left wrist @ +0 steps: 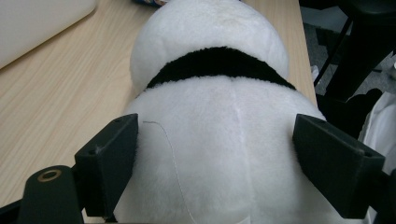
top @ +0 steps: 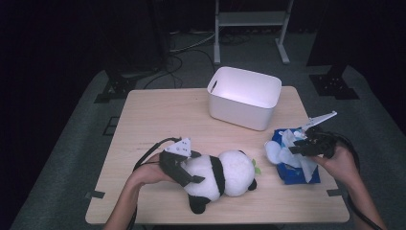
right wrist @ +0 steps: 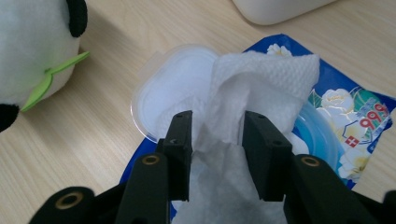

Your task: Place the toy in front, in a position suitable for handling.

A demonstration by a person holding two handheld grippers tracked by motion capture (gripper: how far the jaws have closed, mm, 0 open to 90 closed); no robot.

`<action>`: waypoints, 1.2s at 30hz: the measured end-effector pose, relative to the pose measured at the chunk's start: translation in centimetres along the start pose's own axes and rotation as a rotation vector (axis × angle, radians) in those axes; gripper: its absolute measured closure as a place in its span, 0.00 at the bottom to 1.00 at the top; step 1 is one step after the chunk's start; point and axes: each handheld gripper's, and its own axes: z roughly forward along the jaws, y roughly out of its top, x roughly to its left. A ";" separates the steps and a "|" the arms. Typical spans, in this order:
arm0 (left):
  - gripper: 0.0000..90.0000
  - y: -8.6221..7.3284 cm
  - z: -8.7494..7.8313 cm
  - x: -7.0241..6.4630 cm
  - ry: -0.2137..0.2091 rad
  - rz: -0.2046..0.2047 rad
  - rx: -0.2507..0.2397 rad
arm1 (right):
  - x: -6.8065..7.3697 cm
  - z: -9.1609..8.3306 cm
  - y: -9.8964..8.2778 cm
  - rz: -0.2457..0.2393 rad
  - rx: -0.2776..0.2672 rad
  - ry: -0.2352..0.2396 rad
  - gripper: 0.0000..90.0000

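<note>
Two grippers work the table (top: 158, 115); the white bin (top: 245, 97) stands at its far side, its inside hard to read in the glare; the panda plush (top: 225, 175) lies near the front edge, its legs cut off in the left gripper view, the left gripper (top: 184, 167) clamped on its body; the blue wipes pack (top: 297, 165), lid open, holds a wipe (right wrist: 261, 79) that rises between the right gripper's (right wrist: 215, 154) parted jaws; whether the pads press it I cannot tell.

Blk/wht panda (top: 225, 176) (green leaf), blue floral wipes pack (right wrist: 355, 116), wht bin (top: 244, 97)
</note>
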 end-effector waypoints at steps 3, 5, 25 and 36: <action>0.17 0.0 0.0 0.0 -0.001 0.000 -0.002 | 0.1 -0.4 0.3 -0.004 -0.014 0.006 0.67; 0.17 0.0 0.0 0.0 -0.003 -0.001 -0.002 | 0.2 -0.7 0.5 -0.009 -0.028 0.012 0.67; 0.16 0.0 0.0 0.2 -0.010 -0.002 -0.002 | 3.6 0.7 6.9 -0.149 -0.082 0.143 0.65; 0.16 0.0 -0.1 0.2 -0.014 -0.001 -0.001 | 5.6 1.6 11.9 -0.234 -0.097 0.203 0.62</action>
